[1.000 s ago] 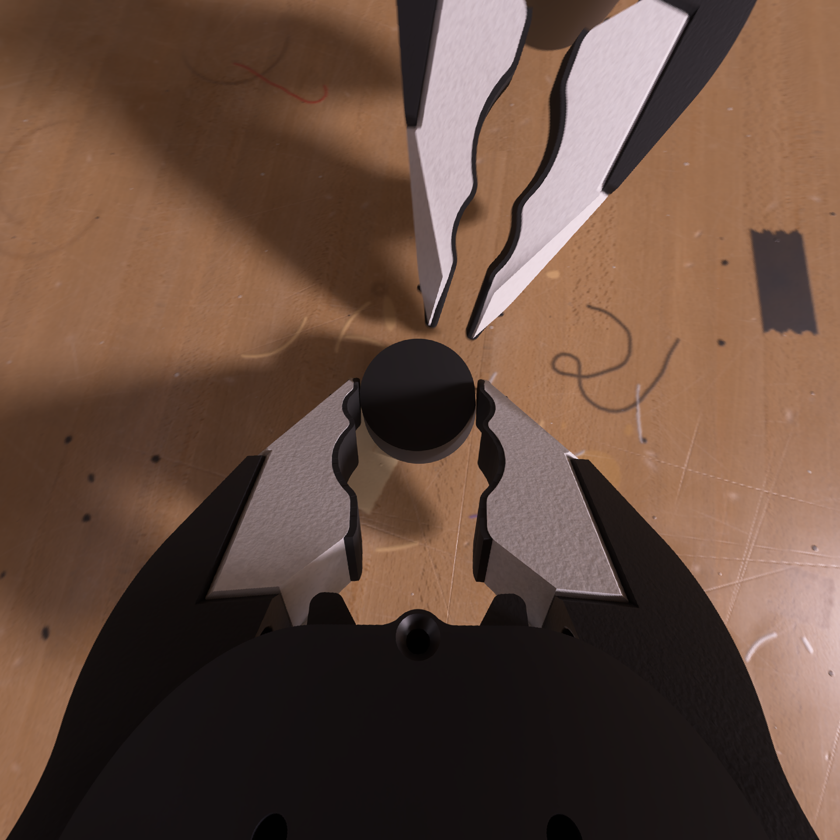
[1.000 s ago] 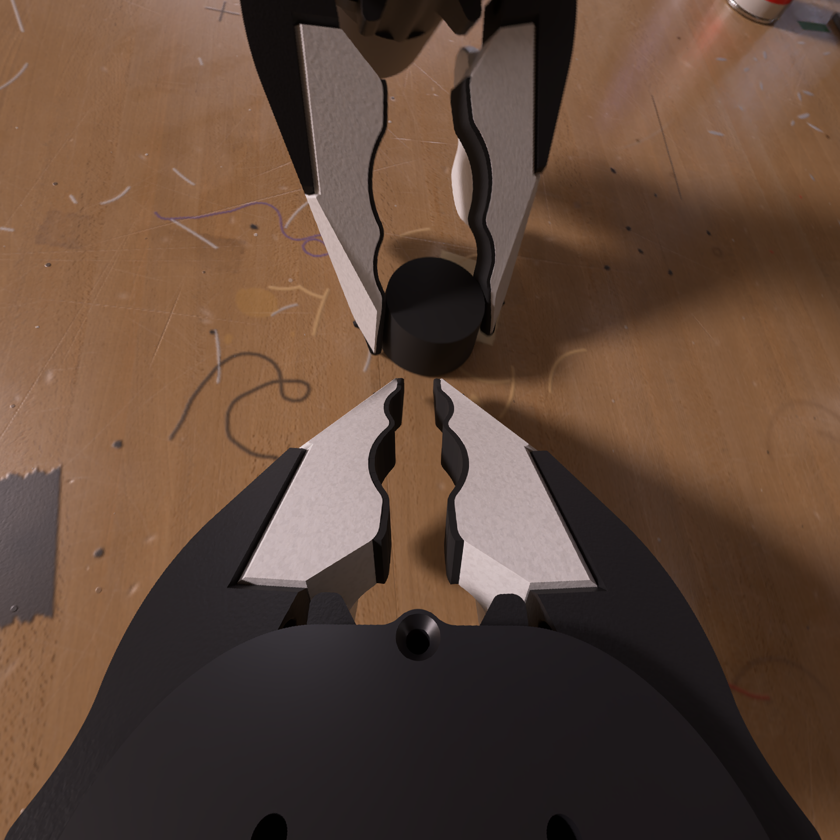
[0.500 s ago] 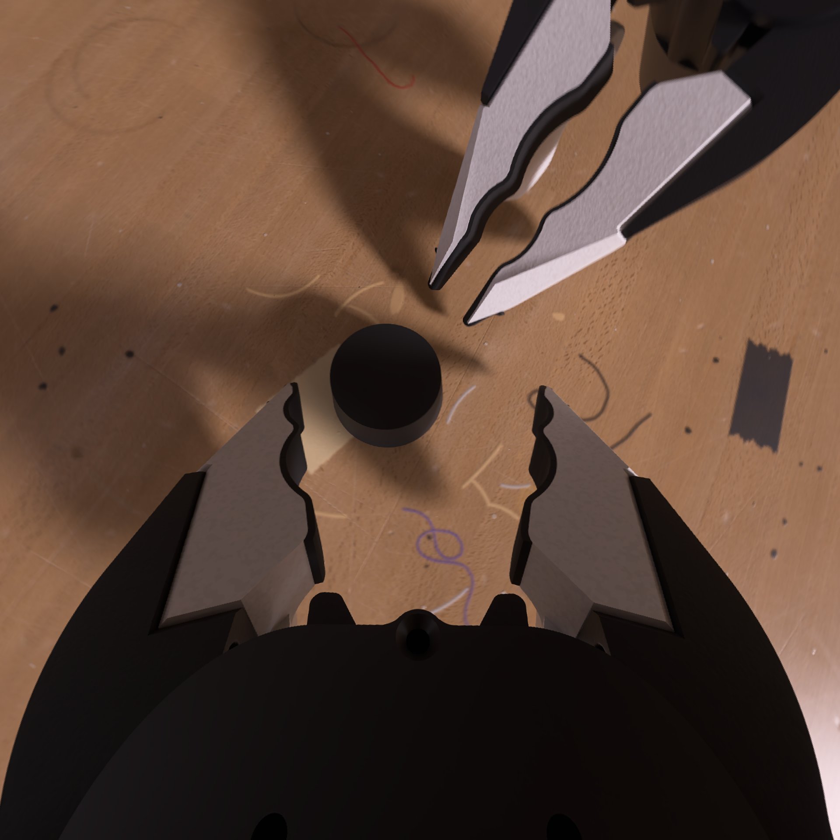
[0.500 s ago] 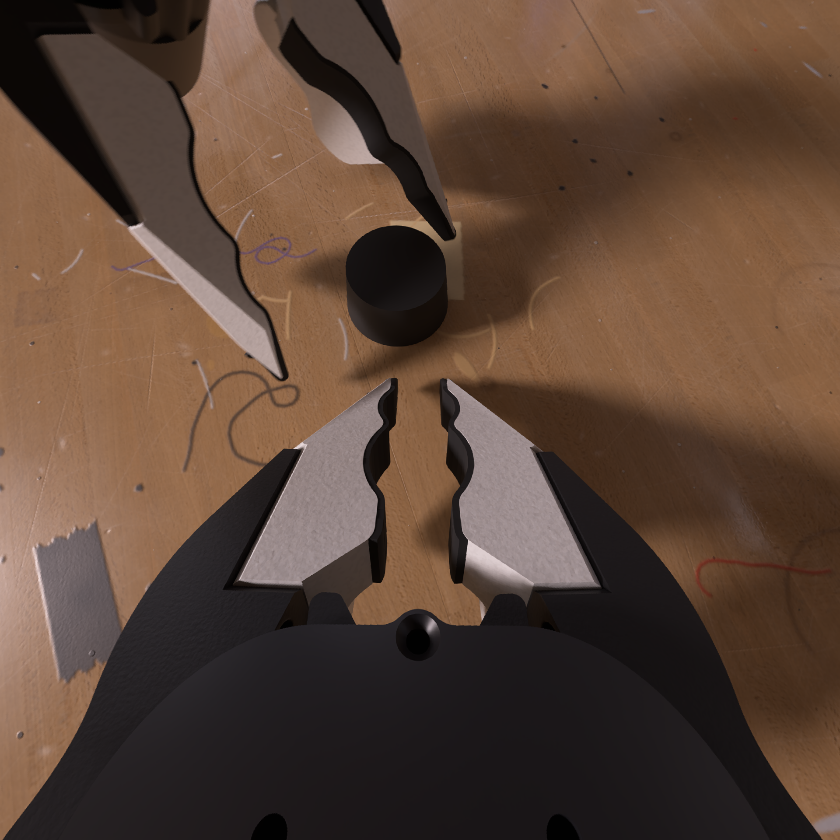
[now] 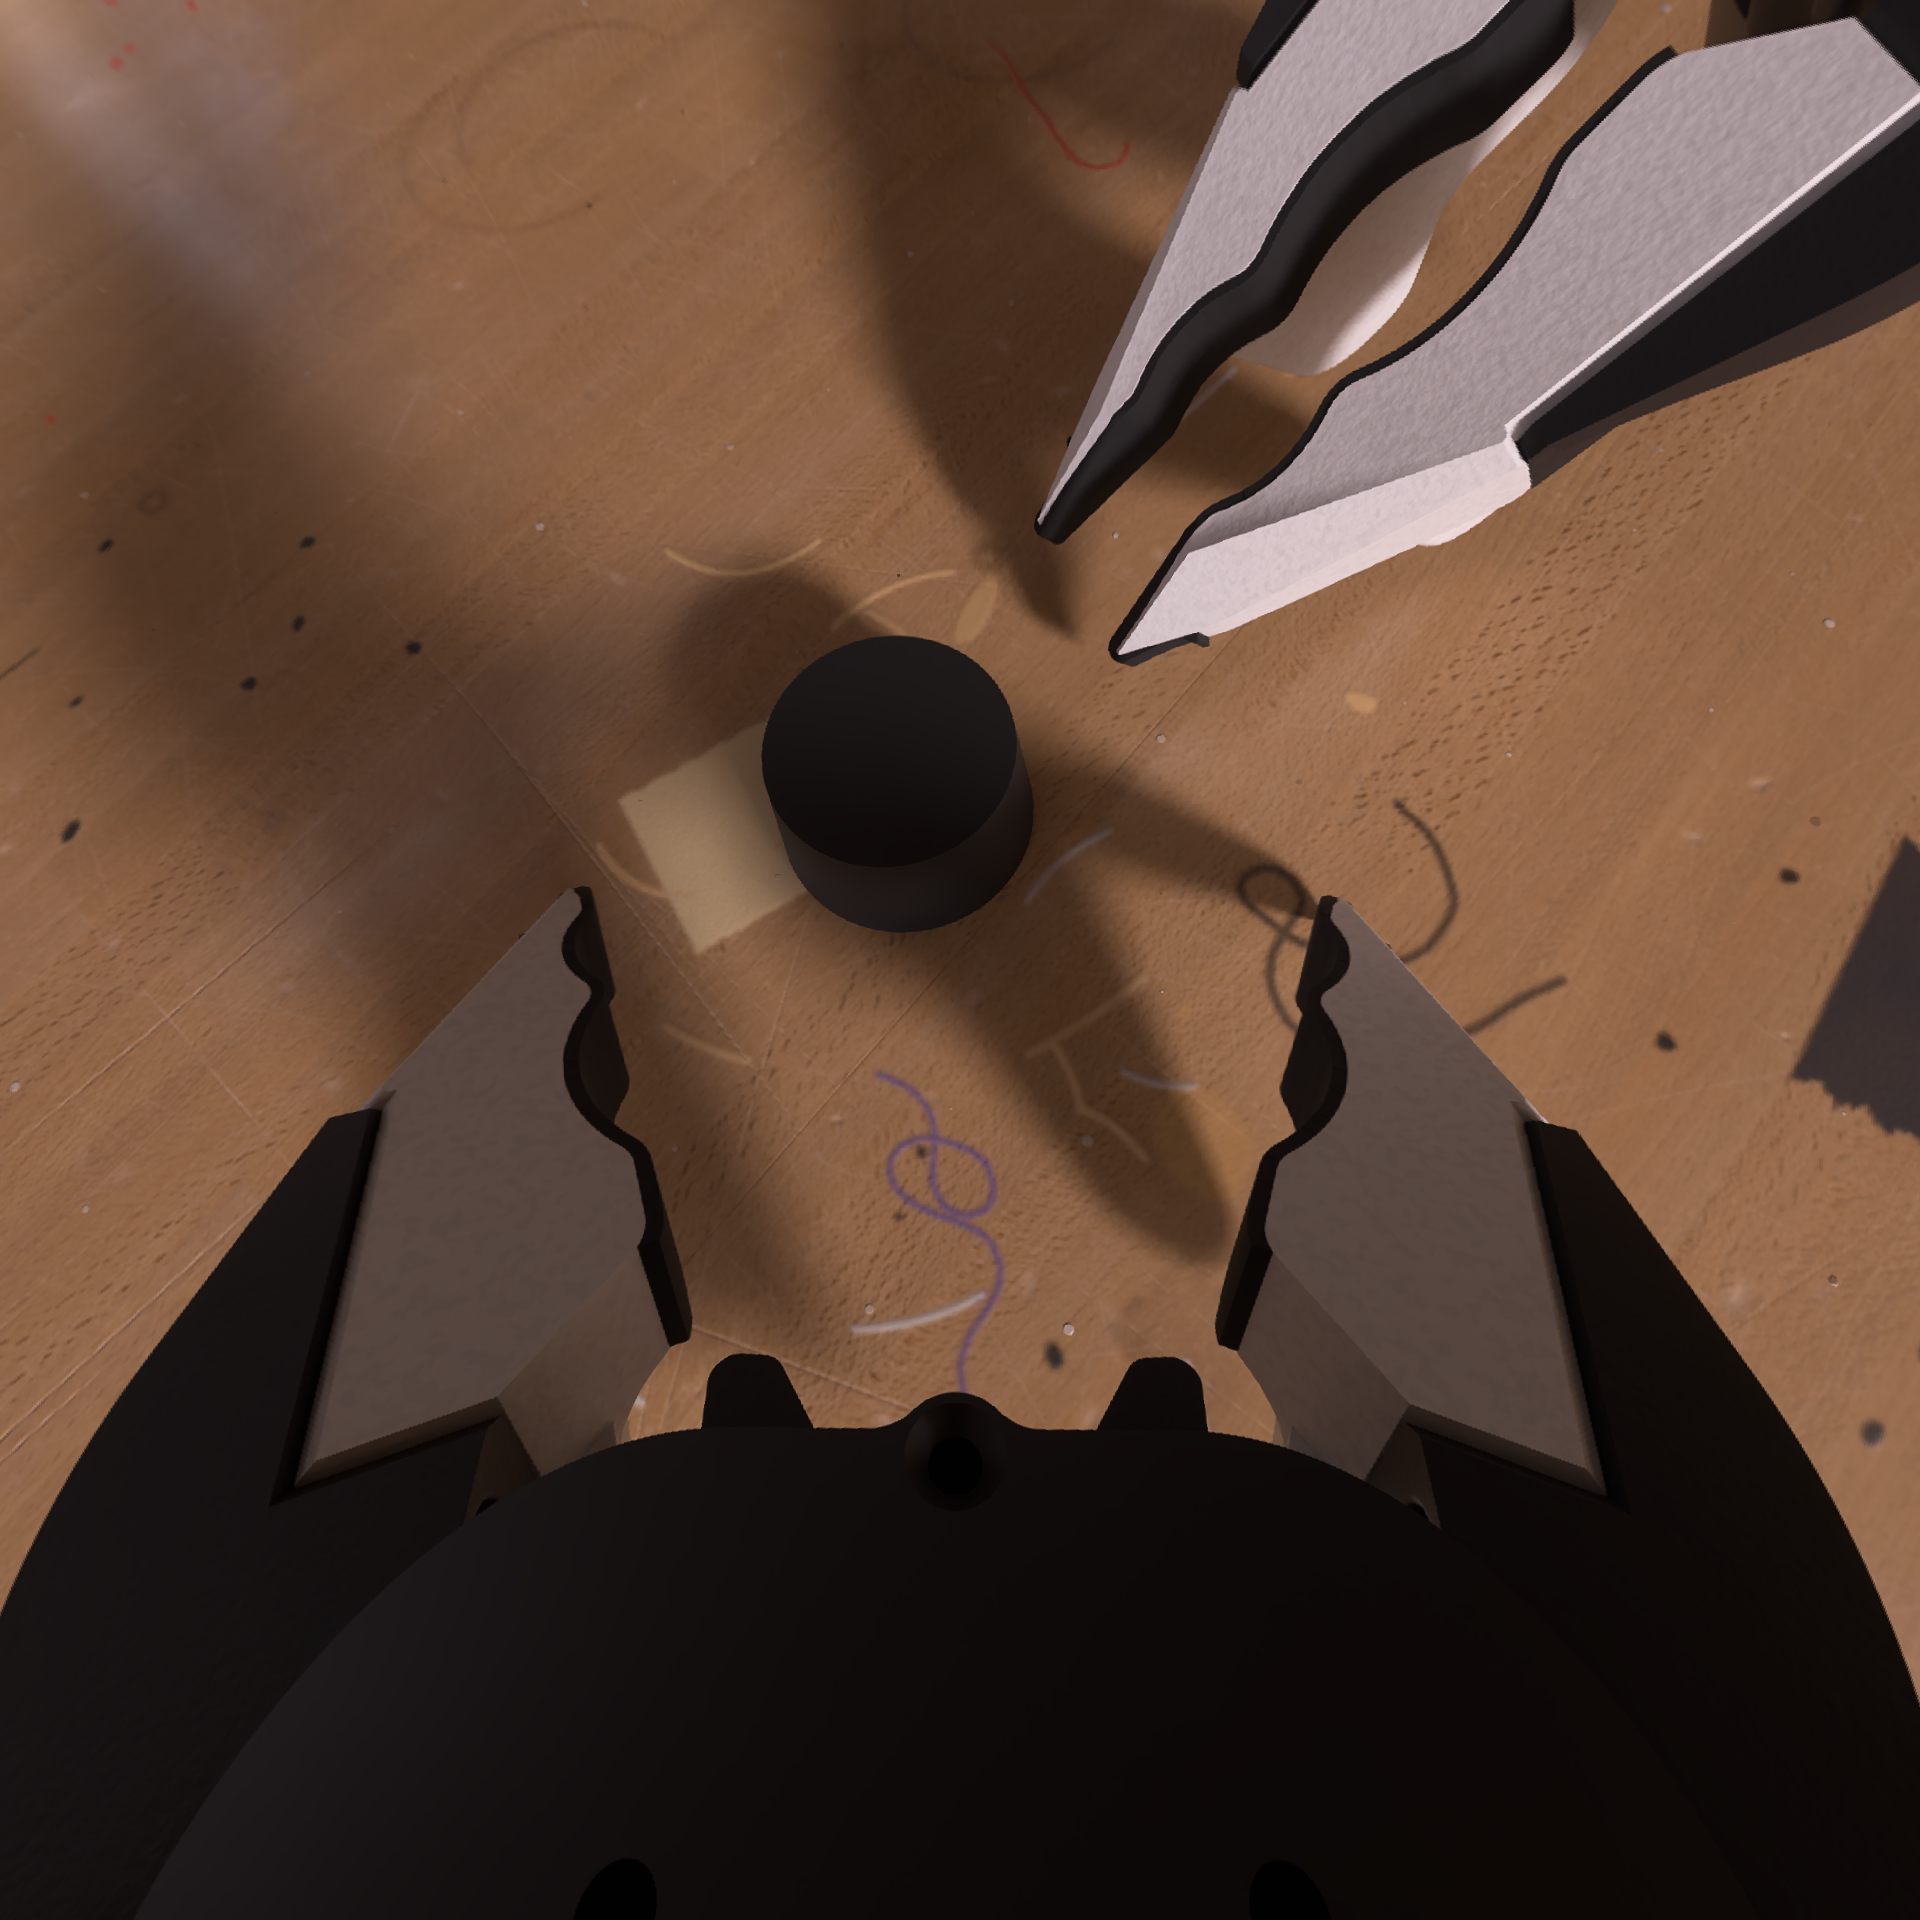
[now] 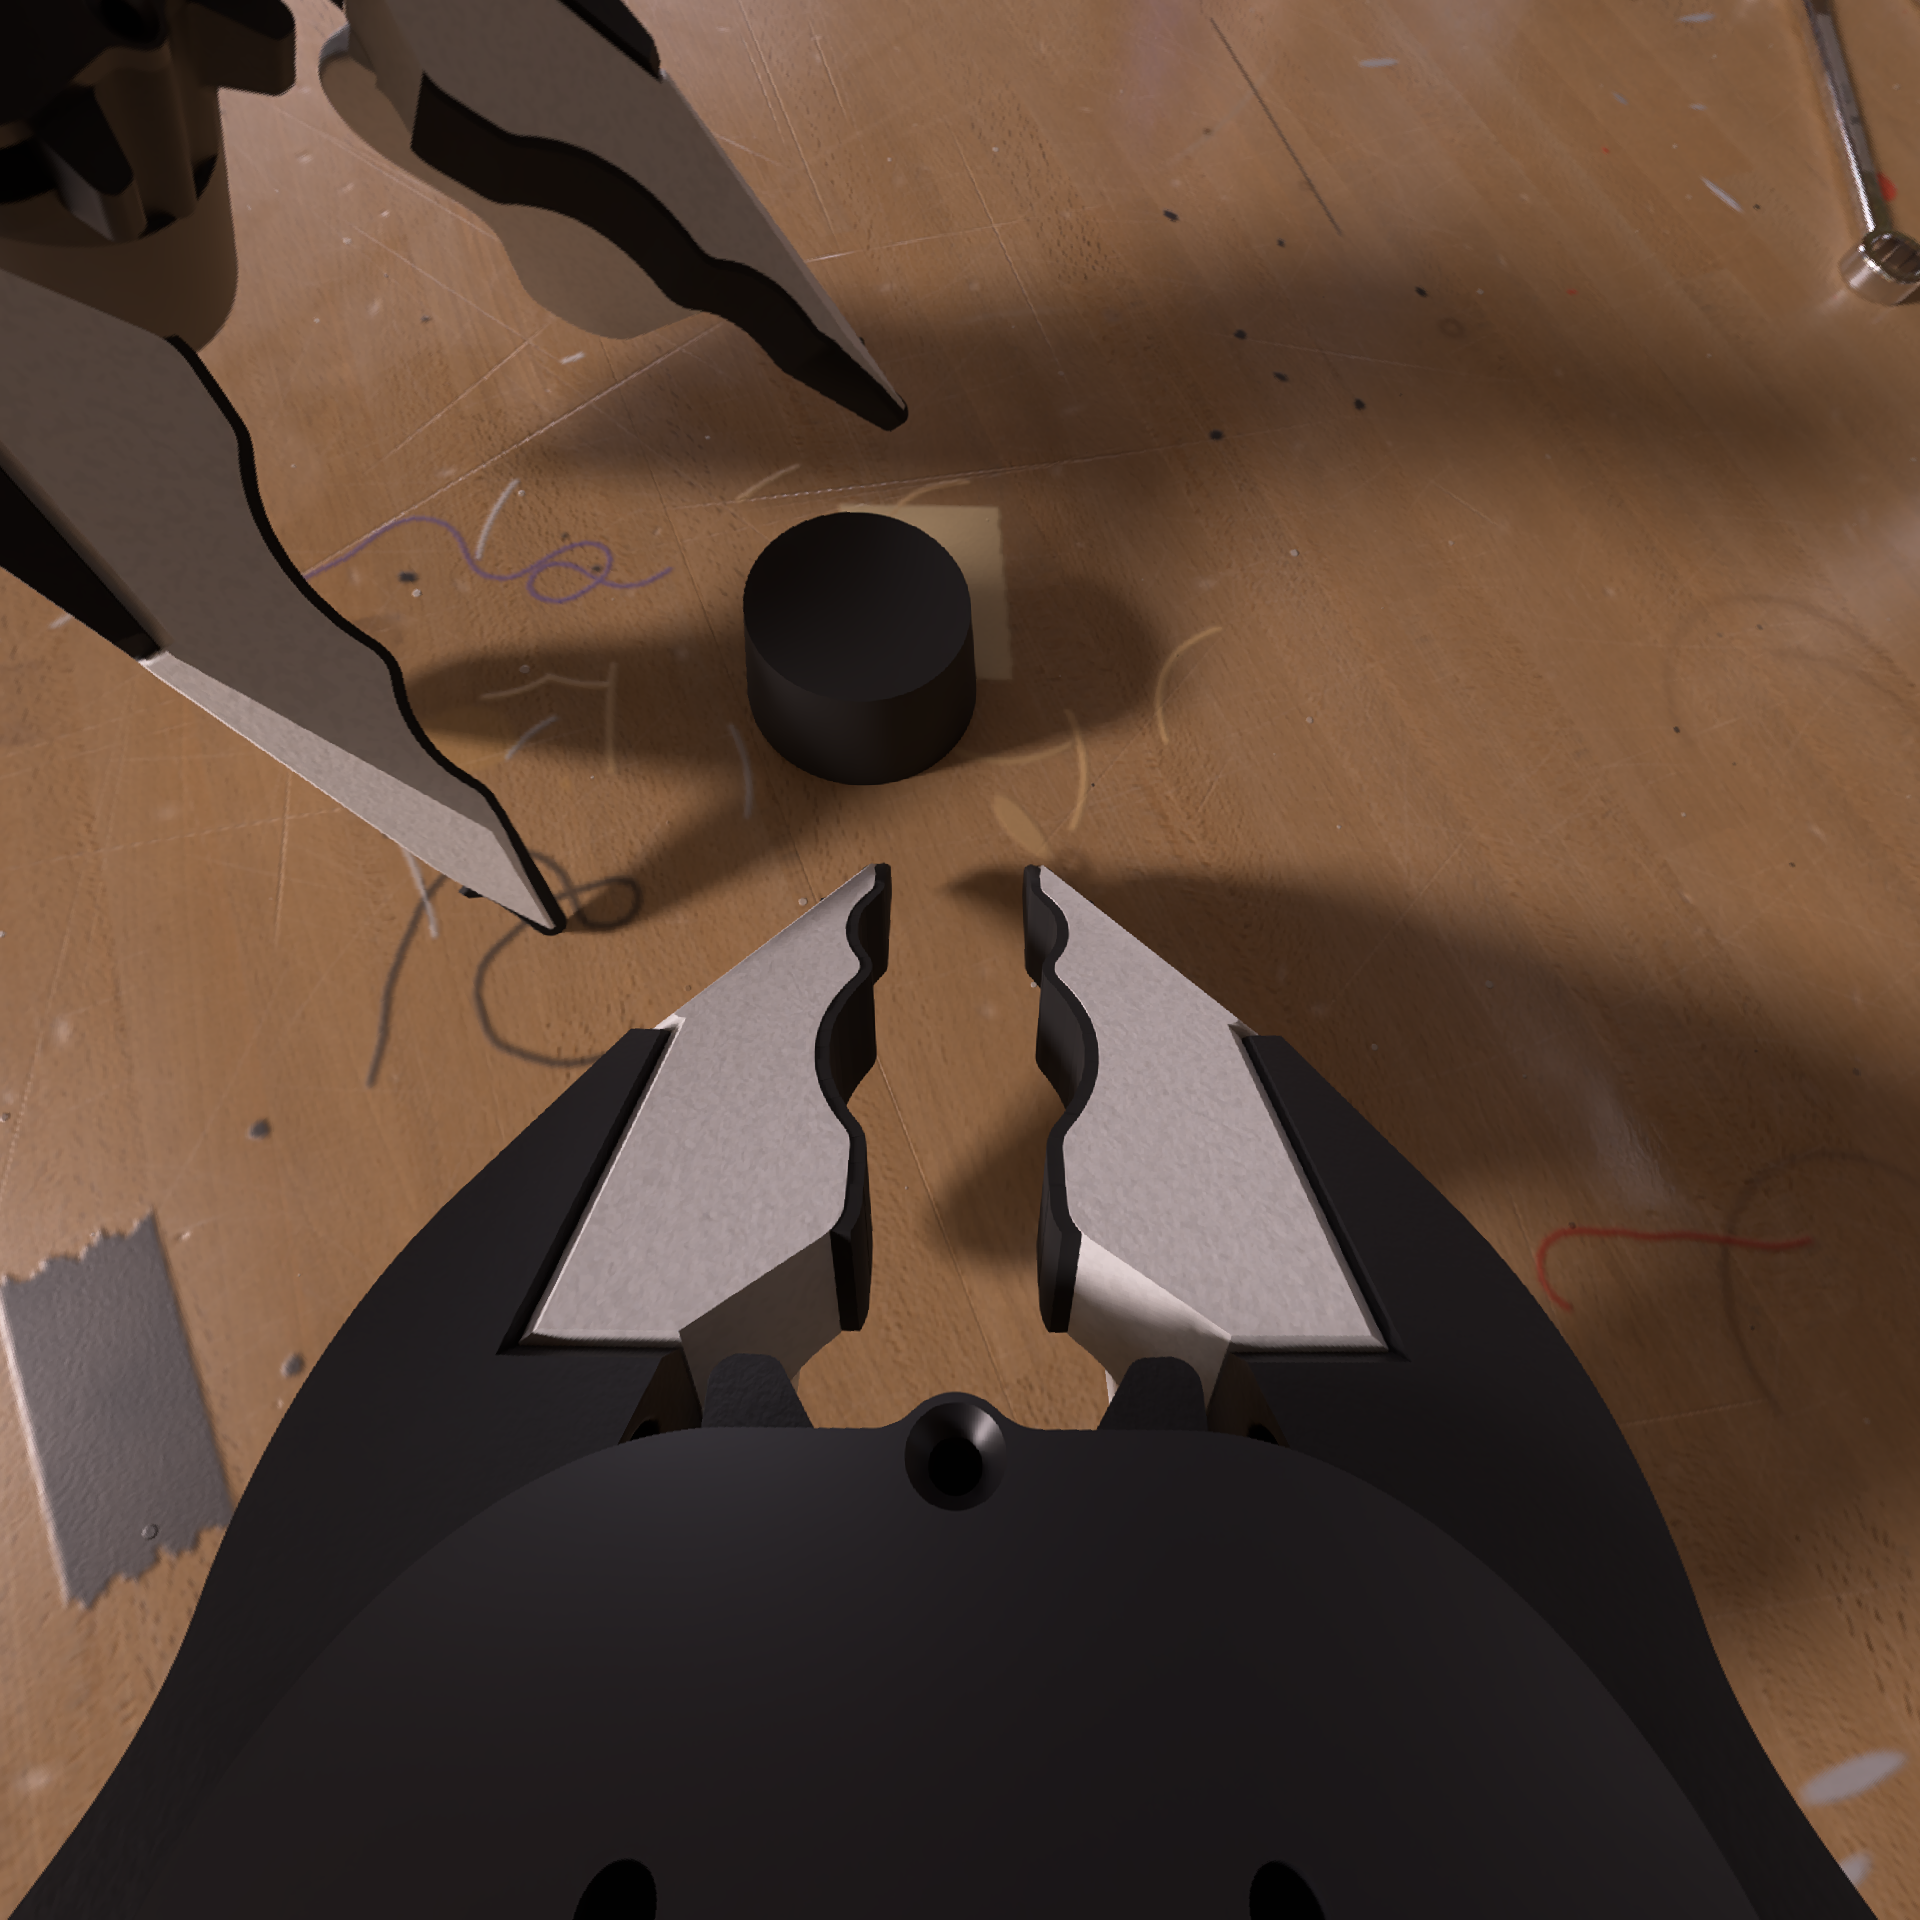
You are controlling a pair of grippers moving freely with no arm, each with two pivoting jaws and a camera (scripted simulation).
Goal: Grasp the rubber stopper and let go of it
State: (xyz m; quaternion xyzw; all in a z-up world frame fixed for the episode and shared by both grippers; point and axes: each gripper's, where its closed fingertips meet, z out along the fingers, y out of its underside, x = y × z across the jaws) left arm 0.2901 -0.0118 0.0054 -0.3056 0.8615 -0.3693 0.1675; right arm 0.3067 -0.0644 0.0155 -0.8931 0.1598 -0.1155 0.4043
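Note:
The black rubber stopper (image 5: 894,779) stands upright on the wooden table, free of both grippers; it also shows in the right wrist view (image 6: 857,644). My left gripper (image 5: 956,899) is open wide and empty, its fingertips short of the stopper and above the table. In the right wrist view the left gripper (image 6: 722,670) comes in from the upper left, its fingers spread to either side of the stopper. My right gripper (image 6: 956,873) is empty, jaws a narrow gap apart, tips just short of the stopper. In the left wrist view it (image 5: 1086,587) sits beyond the stopper to the right.
A tan paper patch (image 5: 707,842) lies under and beside the stopper. A grey tape strip (image 6: 104,1403) is at the left of the right wrist view. A metal wrench (image 6: 1870,239) lies far right. Loose threads and scribbles mark the table (image 6: 1455,727).
My left gripper has opened, let go of the stopper and drawn back from it. The stopper now stands alone on the table. My right gripper's jaws have parted slightly.

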